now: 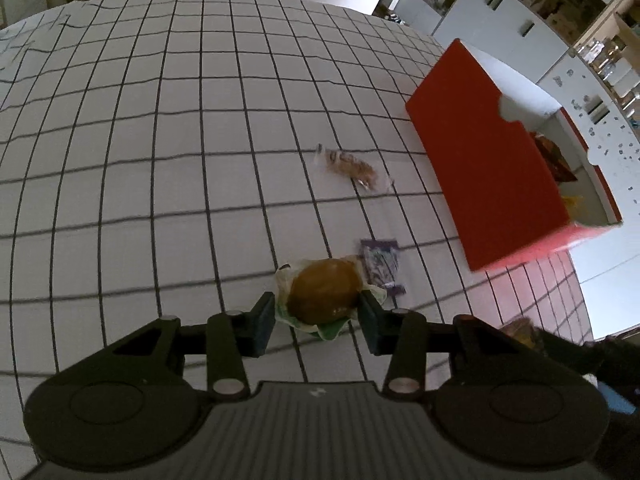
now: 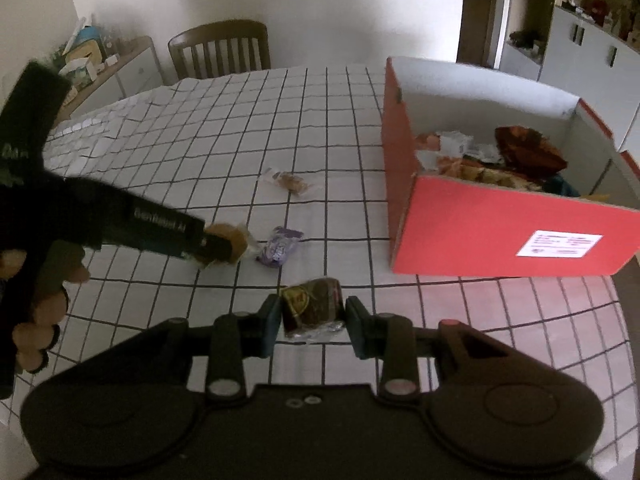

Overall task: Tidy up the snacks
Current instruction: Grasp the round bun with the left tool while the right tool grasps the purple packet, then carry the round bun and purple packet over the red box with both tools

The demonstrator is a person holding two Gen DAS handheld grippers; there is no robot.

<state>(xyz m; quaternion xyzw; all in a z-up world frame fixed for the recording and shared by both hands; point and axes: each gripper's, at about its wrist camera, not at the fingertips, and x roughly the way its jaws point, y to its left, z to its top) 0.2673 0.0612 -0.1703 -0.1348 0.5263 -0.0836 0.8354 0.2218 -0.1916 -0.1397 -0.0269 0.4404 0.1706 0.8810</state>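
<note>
snacks (image 2: 492,160) fill the open red box (image 2: 500,232).

The tabletop (image 2: 224,128) is covered by a white cloth crossed with thin dark grid lines. A red cardboard box (image 2: 500,232) with a white inside stands on it at the right edge, open at the top and holding a pile of wrapped snacks. On the cloth left of the box lie a clear-wrapped brown biscuit (image 2: 290,183) and, nearer the camera, a small purple packet (image 2: 279,247), the two well apart.
</note>
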